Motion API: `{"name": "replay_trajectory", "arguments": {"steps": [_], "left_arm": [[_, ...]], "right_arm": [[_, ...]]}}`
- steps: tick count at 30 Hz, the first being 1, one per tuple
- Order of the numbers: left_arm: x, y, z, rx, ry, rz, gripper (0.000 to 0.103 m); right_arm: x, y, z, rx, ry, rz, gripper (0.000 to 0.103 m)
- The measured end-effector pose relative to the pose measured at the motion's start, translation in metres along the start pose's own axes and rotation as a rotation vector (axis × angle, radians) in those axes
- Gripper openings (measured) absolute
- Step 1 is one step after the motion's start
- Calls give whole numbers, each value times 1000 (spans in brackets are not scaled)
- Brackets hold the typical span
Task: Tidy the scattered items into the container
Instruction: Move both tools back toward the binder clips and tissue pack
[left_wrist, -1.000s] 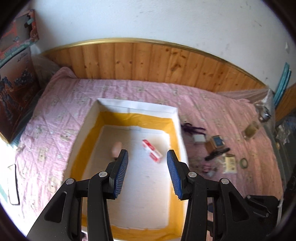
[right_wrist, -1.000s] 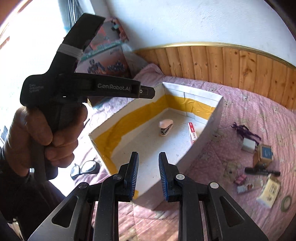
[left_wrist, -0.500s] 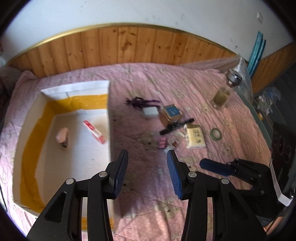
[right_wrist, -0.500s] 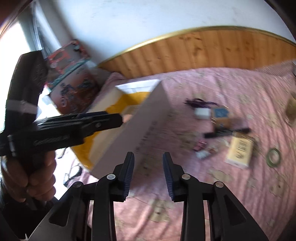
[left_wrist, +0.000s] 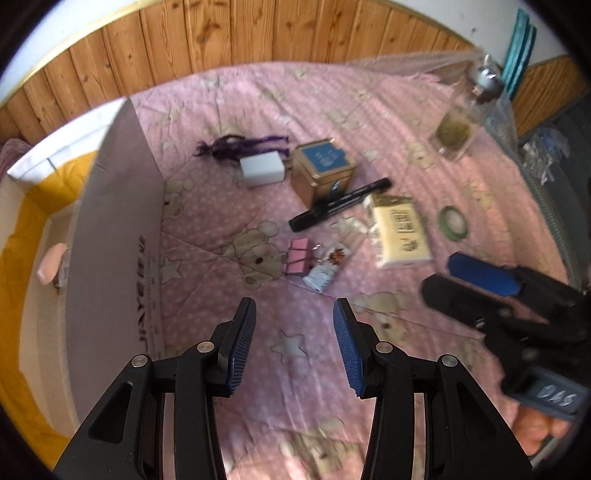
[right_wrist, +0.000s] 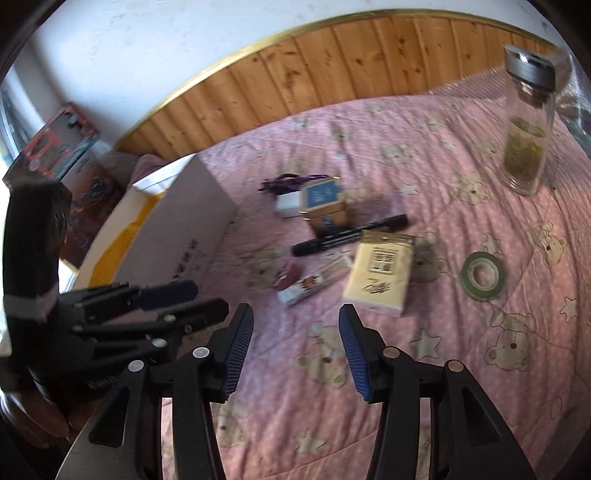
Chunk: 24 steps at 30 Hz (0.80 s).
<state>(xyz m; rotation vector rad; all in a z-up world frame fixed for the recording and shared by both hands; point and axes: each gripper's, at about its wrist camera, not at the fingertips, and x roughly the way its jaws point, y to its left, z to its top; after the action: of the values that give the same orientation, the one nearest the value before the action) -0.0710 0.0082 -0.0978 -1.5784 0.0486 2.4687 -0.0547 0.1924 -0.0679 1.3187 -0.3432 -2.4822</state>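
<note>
Left wrist view has swung off the box toward the scattered items; both tongs gape empty.

You're looking at a white box with yellow lining sitting left, pink stapler lying inside. Black marker, yellow packet, pink clip, green tape are lying scattered right.

Left gripper and right gripper both hover side by side, jaws spread wide, holding nothing
</note>
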Motion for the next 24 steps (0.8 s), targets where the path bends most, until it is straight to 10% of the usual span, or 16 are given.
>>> {"name": "replay_trajectory", "arguments": {"steps": [18, 24], "left_arm": [[44, 27, 17, -95, 17, 71, 51], [38, 20, 14, -139, 15, -90, 51]], "right_arm": [[64, -64, 16, 27, 62, -199, 67], [66, -64, 12, 22, 79, -147, 67]]}}
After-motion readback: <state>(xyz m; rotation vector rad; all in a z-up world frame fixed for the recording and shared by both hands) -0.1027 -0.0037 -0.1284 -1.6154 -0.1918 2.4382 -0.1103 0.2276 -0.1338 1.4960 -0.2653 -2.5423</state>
